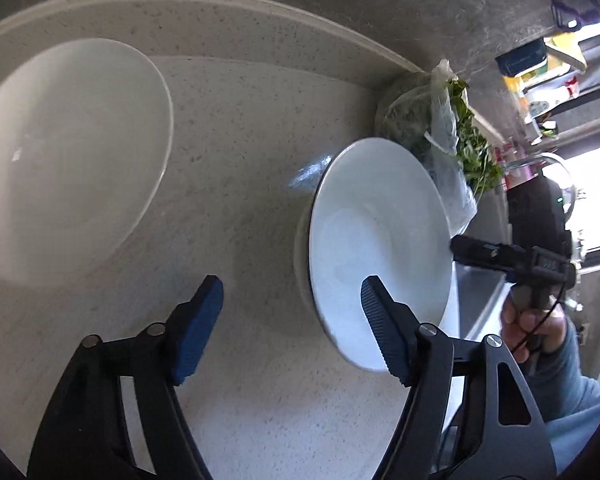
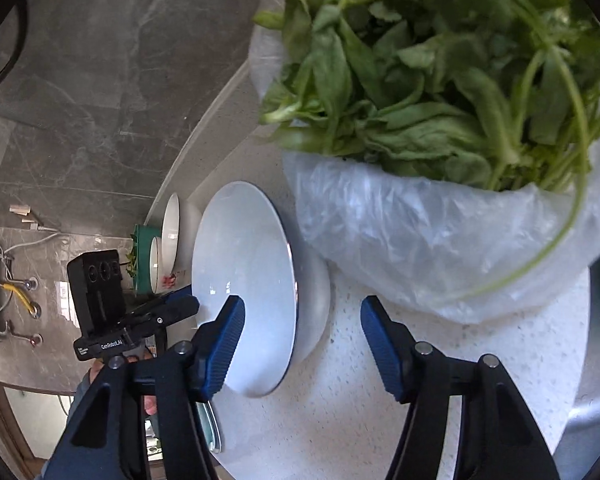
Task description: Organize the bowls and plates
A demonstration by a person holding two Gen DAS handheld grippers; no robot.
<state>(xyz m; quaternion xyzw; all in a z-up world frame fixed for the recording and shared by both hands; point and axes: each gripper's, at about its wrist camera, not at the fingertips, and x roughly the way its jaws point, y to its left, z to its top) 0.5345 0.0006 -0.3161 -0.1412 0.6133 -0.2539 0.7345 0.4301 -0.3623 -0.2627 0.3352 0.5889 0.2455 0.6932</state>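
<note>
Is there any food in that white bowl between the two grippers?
No, the white bowl is bare inside, and the leafy greens sit in a plastic bag beside it.

3 white bowls (image 2: 244,292), 1 bag of greens (image 2: 440,140), 2 tongs (image 1: 292,312).

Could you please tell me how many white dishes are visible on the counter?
3, possibly more hidden: a plate between both grippers, a bowl behind it, and a smaller bowl beside the green container.

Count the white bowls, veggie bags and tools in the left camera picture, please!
White bowls: 2 (left bowl, right bowl)
Bag of greens: 1
Tools: 2 (left tool, right tool)
Total: 5
</note>
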